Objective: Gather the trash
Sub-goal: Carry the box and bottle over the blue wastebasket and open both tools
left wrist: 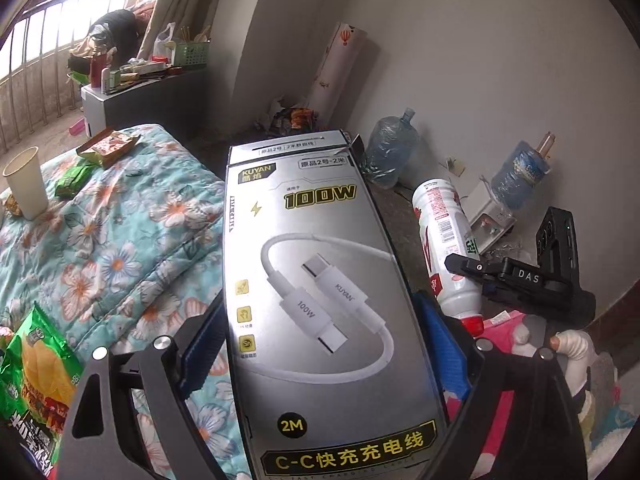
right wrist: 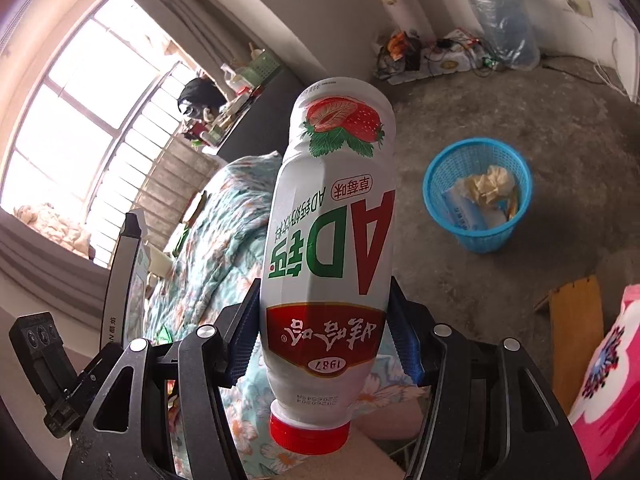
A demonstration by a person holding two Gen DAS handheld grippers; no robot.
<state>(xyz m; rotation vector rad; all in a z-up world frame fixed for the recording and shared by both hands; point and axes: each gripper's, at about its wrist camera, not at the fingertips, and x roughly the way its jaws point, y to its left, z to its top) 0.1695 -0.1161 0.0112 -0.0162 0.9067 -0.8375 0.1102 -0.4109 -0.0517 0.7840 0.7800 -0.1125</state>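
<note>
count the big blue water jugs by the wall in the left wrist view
2. One water jug lies tilted on the floor beside the cable box; the other jug stands farther right against the wall. More may be hidden behind the box.

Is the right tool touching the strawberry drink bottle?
Touching. The right wrist view shows the right tool with both blue pads pressed against the sides of the bottle, held cap-down.

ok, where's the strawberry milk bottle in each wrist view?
Left wrist: strawberry milk bottle at right of centre, beside the charging cable box, cap end down.
Right wrist: centre frame, held cap toward the camera in the right gripper.
Shared landmark: floral quilt.
</note>
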